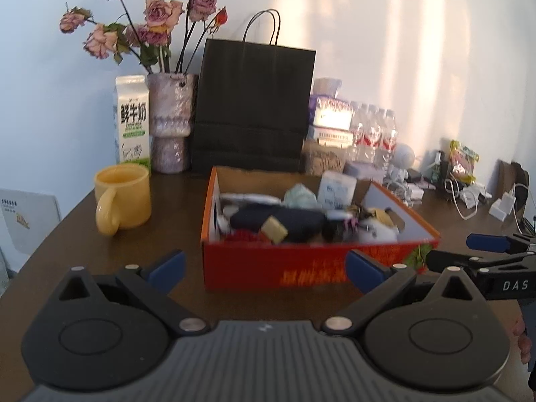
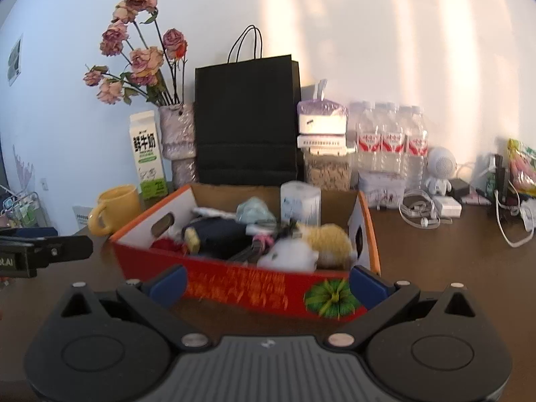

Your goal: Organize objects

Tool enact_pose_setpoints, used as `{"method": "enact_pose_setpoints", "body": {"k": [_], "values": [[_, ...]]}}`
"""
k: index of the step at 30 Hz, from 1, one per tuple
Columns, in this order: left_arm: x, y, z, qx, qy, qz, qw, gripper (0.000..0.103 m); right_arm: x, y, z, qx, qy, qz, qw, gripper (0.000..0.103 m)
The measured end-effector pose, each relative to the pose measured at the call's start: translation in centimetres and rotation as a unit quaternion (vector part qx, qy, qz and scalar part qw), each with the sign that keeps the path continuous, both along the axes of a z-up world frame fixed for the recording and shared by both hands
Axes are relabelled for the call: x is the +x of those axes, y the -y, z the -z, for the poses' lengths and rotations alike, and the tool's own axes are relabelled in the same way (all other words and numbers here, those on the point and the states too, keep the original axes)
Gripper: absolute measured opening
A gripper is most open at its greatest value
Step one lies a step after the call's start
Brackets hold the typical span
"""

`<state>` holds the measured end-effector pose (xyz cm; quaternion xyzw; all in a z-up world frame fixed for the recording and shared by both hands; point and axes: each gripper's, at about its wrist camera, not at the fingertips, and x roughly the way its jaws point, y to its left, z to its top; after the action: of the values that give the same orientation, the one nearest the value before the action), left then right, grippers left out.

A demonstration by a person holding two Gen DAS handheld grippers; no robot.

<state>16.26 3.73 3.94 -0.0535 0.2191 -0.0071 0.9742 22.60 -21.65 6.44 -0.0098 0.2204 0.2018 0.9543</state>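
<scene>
Both grippers hover spread wide and empty: left gripper [image 1: 264,268] and right gripper [image 2: 268,283] sit just near of the red cardboard box [image 2: 241,288] on the dark wooden bench [image 1: 160,197]. Inside lies a jumble: white-and-tan plush toy [image 2: 311,244], navy pouch [image 2: 217,234], white roll [image 2: 299,201]. Best pick one top item, come straight down, clear the box wall, avoid the yellow mug [image 1: 122,197] at far left.

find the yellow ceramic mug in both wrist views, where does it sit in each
Left wrist view: the yellow ceramic mug sits left of centre, left of the red cardboard box.
Right wrist view: the mug is at the left, partly hidden behind the box's left wall.
Shared landmark: the white milk carton stands just behind it.
</scene>
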Motion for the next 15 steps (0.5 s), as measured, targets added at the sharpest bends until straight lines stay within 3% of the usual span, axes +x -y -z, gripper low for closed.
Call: {"method": "enact_pose_setpoints", "body": {"k": [6, 15], "values": [[-2.7, 0.2, 1.2, -0.003, -0.025, -0.007, 0.9997, 0.103, -3.1, 0.4, 0.7, 0.002, -0.013, -0.003, 1.0, 0.103], [-4.8, 0.4, 1.4, -0.002, -0.03, -0.014, 0.9995, 0.103, -5.3, 0.4, 1.4, 0.0, -0.024, -0.012, 1.0, 0.103]]}}
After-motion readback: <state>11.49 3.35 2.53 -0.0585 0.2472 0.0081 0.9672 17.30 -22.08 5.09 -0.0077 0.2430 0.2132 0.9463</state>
